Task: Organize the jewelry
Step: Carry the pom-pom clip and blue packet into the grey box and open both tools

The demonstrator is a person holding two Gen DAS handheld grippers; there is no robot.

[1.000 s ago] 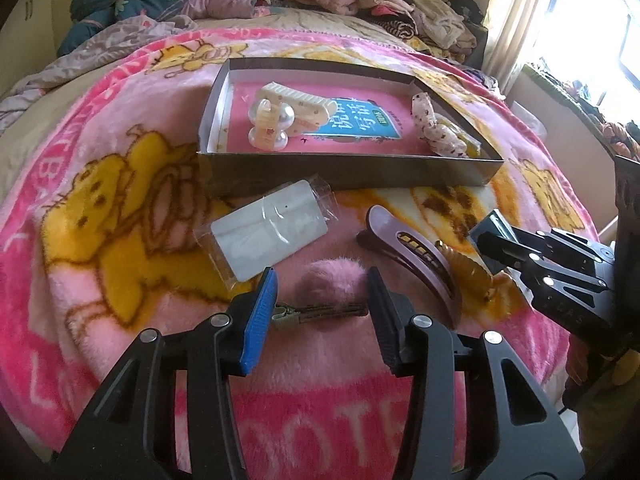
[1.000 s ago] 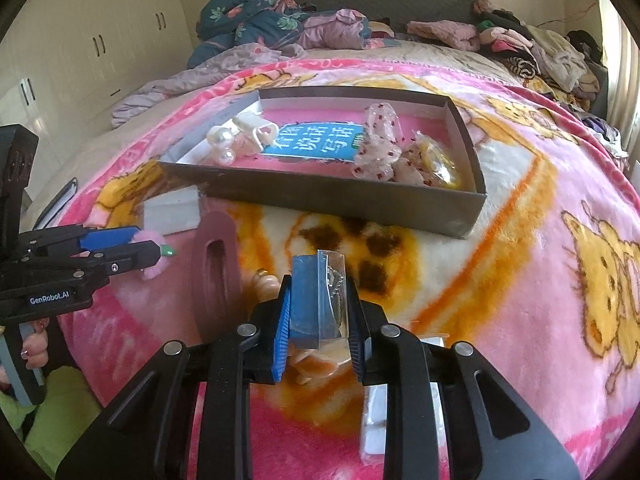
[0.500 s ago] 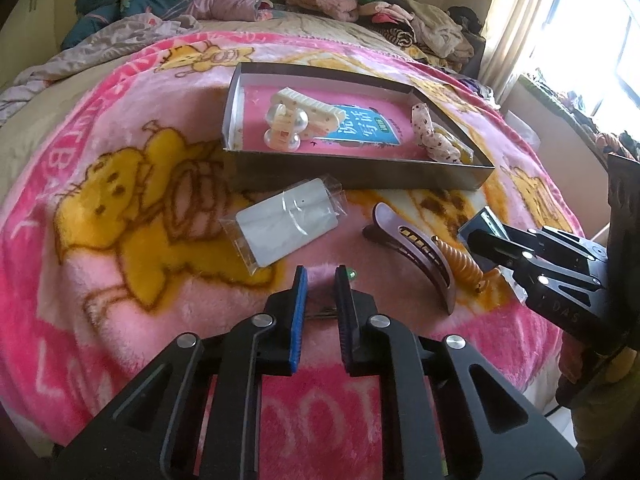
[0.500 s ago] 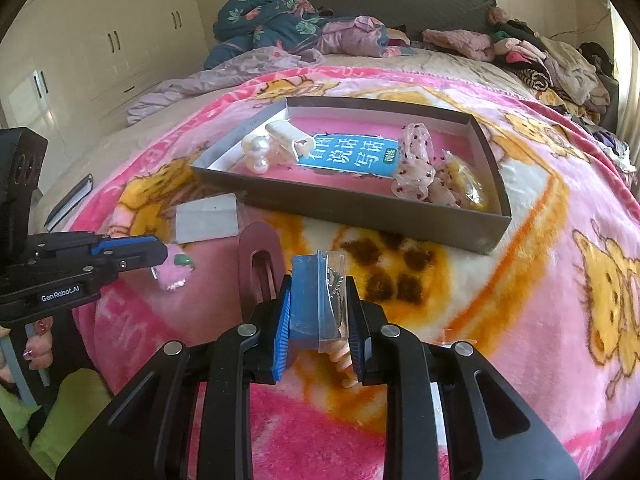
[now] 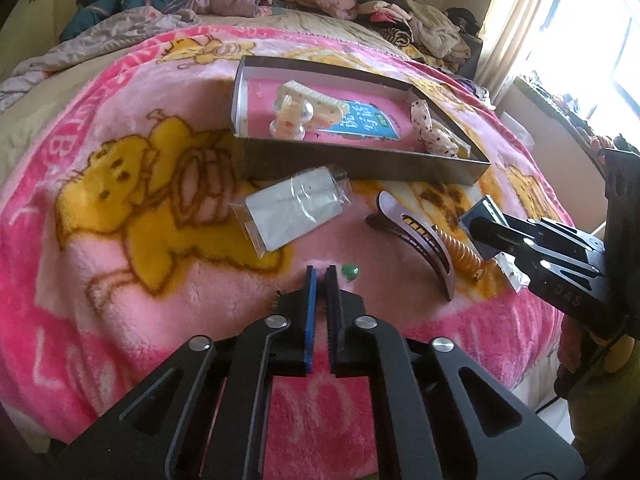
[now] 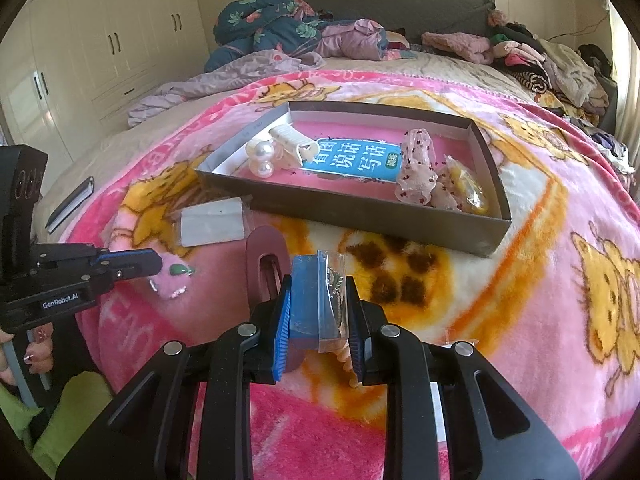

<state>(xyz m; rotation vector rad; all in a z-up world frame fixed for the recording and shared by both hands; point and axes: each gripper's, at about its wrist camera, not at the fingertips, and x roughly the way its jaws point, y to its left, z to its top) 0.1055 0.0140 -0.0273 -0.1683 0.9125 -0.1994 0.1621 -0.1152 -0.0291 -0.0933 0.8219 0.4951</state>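
- Blanket (image 6: 540,208): pink plush with yellow cartoon bears, spread over the bed; large white letters run along its pink border, only partly readable.
- Box (image 6: 360,222): shallow, open, dark-walled, lying on the blanket with its long axis across the right wrist view. A blue card (image 6: 352,162) printed with white Chinese characters lies flat on its pink floor. It also holds a cream hair claw with pearl balls (image 6: 264,158) at the left end and a dotted sheer scrunchie (image 6: 416,172) near the right end.
- Left gripper (image 5: 321,276): angled downward toward the blanket; its jaws have just been closing and now stand clenched on the clip of a pink pompom hair clip (image 6: 170,280), whose fluffy ball and green bead project past the fingertips. The body reads "GenRobot.AI" in the right wrist view. A hand (image 6: 36,354) holds its handle.
- Right gripper (image 6: 318,300): angled downward, jaws clamped on a small clear packet with a blue card (image 6: 316,296), held upright on edge.
- Dark red hair clip (image 5: 420,236): on the blanket before the box, long axis running toward the cameras.
- White card in a clear sleeve (image 5: 294,210): flat on the blanket, just before the box's left end.
- Spiral orange hairpin (image 5: 460,252): beside the dark red hair clip.
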